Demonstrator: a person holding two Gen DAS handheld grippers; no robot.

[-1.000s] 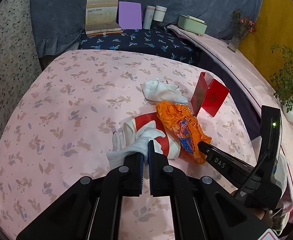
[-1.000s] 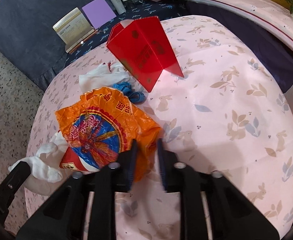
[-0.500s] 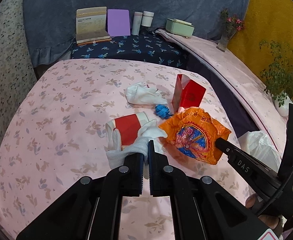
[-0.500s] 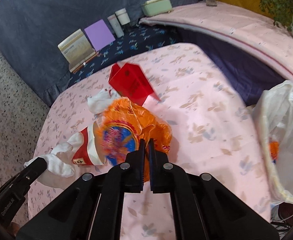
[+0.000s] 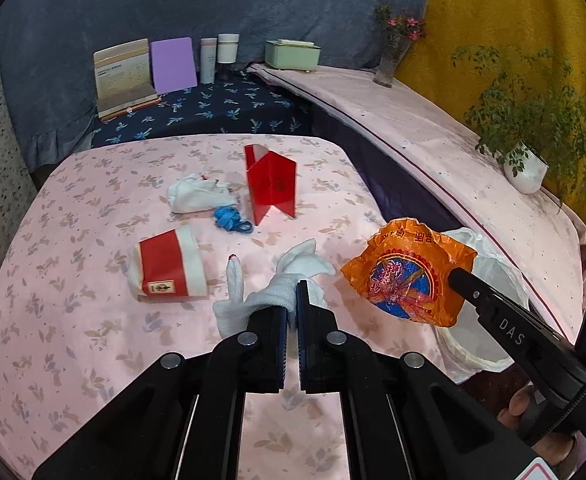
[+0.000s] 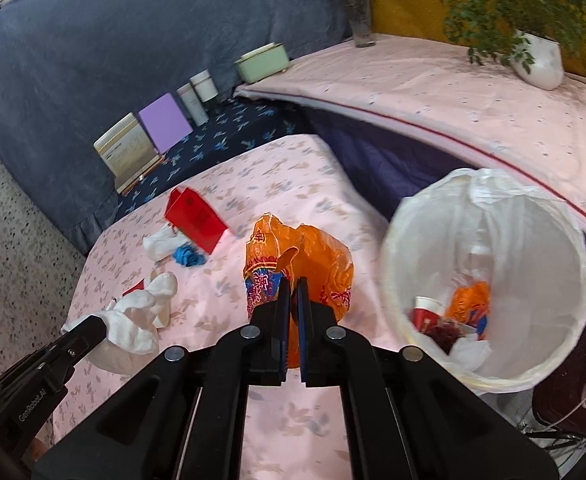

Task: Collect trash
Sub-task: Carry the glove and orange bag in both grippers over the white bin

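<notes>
My left gripper point(image 5: 291, 302) is shut on a white glove point(image 5: 277, 284) and holds it above the pink table; the glove also shows in the right wrist view point(image 6: 133, 320). My right gripper point(image 6: 292, 286) is shut on an orange snack wrapper point(image 6: 313, 260), held in the air near the table's right edge, left of the white-lined trash bin point(image 6: 489, 208); the wrapper also shows in the left wrist view point(image 5: 405, 272). A crushed red and white paper cup point(image 5: 169, 266), a white tissue point(image 5: 197, 196), a blue scrap point(image 5: 229, 220) and a red folded card point(image 5: 271, 184) lie on the table.
The bin point(image 5: 489, 280) stands beside the table's right edge and holds a cup and an orange wrapper. A dark blue shelf behind carries a booklet point(image 5: 123, 76), a purple card point(image 5: 173, 64), two bottles and a green box point(image 5: 293, 54). A potted plant point(image 5: 525, 168) stands on the right ledge.
Both grippers lifted and moved right with their loads. The glove came off the paper cup, which stayed on the table. The orange wrapper moved close to the bin.
</notes>
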